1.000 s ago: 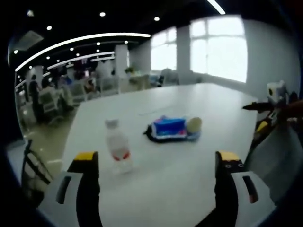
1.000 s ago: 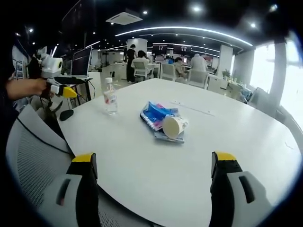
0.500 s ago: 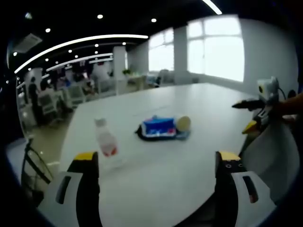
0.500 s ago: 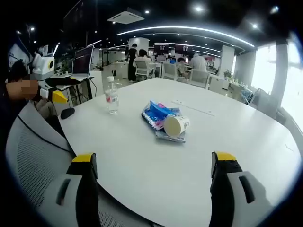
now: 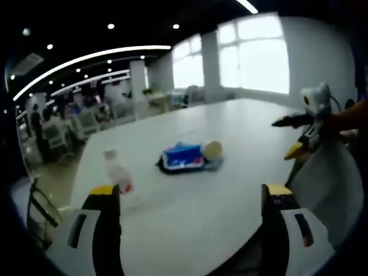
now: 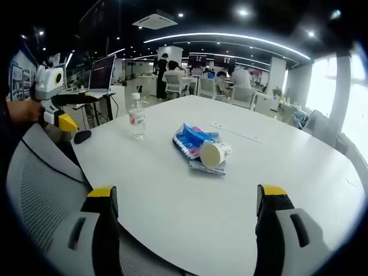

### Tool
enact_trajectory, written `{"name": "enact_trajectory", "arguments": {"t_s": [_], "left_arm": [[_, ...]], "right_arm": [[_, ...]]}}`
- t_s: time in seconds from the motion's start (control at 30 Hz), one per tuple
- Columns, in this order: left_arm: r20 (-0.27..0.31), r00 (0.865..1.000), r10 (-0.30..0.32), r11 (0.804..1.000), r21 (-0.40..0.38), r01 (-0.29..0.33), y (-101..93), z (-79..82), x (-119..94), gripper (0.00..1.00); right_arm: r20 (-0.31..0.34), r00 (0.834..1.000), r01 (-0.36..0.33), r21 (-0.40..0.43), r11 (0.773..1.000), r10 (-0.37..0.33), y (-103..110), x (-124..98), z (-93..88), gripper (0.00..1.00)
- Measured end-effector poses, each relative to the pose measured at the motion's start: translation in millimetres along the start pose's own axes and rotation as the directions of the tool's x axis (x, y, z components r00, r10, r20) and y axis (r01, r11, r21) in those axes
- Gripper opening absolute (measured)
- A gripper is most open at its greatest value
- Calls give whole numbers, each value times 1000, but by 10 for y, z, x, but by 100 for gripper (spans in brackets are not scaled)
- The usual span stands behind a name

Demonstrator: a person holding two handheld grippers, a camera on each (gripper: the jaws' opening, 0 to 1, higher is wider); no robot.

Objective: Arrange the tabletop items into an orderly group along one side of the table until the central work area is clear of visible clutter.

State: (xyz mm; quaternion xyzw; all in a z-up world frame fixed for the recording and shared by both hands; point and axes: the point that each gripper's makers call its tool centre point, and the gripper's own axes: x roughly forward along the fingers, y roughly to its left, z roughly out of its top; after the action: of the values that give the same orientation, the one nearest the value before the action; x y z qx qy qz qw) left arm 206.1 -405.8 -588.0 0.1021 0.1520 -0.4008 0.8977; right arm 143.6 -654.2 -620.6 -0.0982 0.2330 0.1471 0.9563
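Note:
A clear water bottle (image 6: 137,116) with a red label stands on the white round table (image 6: 172,195). Right of it lies a blue snack packet (image 6: 191,140) with a paper cup (image 6: 214,153) on its side against it. My right gripper (image 6: 187,192) hangs open over the table's near edge, well short of them. From the other side, the bottle (image 5: 118,175), packet (image 5: 181,156) and cup (image 5: 213,150) lie beyond my open left gripper (image 5: 191,192). Each gripper shows in the other's view: the left gripper (image 6: 77,110) and the right gripper (image 5: 283,138), both empty and off the table.
A grey mesh chair back (image 6: 40,190) stands against the table's near left edge, with a dark mouse (image 6: 82,137) on a desk beyond it. Another chair back (image 5: 330,190) rises at the right. Further desks, chairs and seated people fill the room behind.
The left gripper view has drawn back and swung, so bottle, packet and cup sit smaller and further left in it. The things themselves have not moved. Both grippers stay open.

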Motion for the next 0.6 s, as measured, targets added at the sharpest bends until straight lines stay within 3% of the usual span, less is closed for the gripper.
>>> {"name": "enact_trajectory", "arguments": {"t_s": [0.17,0.23,0.6], "left_arm": [[-26,1000,0,1000,18,1,-47,-171,-50,99],[-30,1000,7,998,58,-5,-58,-181,-54,99],[-27,1000,-13,1000,26,13,-97,-199,-38,97]], "right_arm": [[9,1000,12,-10,1000,-12,-17,-5,11,100],[7,1000,12,-15,1000,-12,-10,-6,9,100],[3,1000,17,-43,999,-17,0,-13,-4,99]]}}
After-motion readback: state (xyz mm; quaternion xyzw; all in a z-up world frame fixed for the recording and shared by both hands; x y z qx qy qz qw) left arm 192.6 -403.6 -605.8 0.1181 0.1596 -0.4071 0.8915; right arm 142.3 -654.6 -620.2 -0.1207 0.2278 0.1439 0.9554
